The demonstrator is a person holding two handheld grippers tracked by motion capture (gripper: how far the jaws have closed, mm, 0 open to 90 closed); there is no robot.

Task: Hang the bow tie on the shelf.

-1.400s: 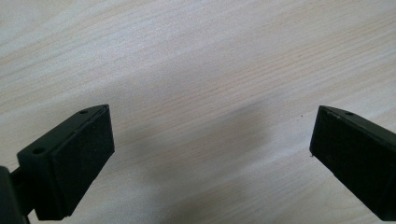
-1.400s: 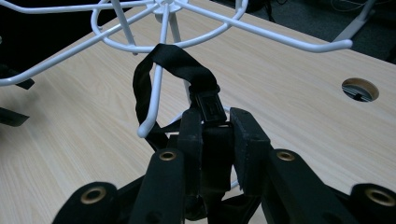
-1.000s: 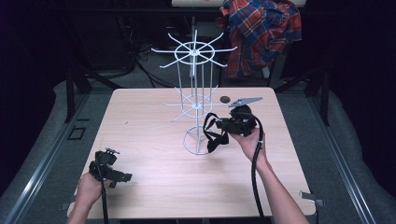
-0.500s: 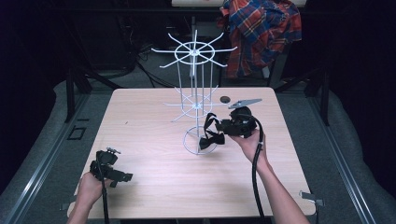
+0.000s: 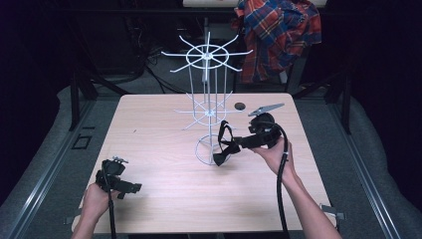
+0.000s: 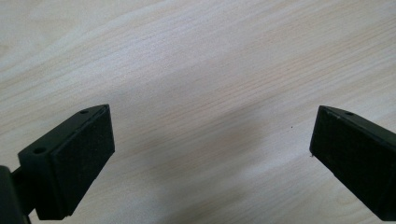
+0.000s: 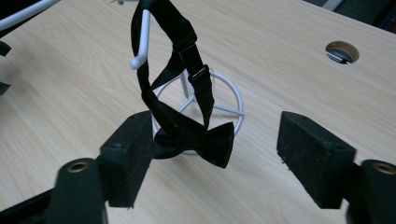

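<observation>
Looks like the hang-it-up step is basically done: the black bow tie dangles mid-frame from a hook of the white wire rack, the right gripper gapes empty around it, the left gripper idles open lower left, so backing out cleanly is next.

Both tongs, left and right, are matte black with thick blocky jaws, screw holes, trailing black cables; a grey plate tops the right at 12 o'clock.
</observation>
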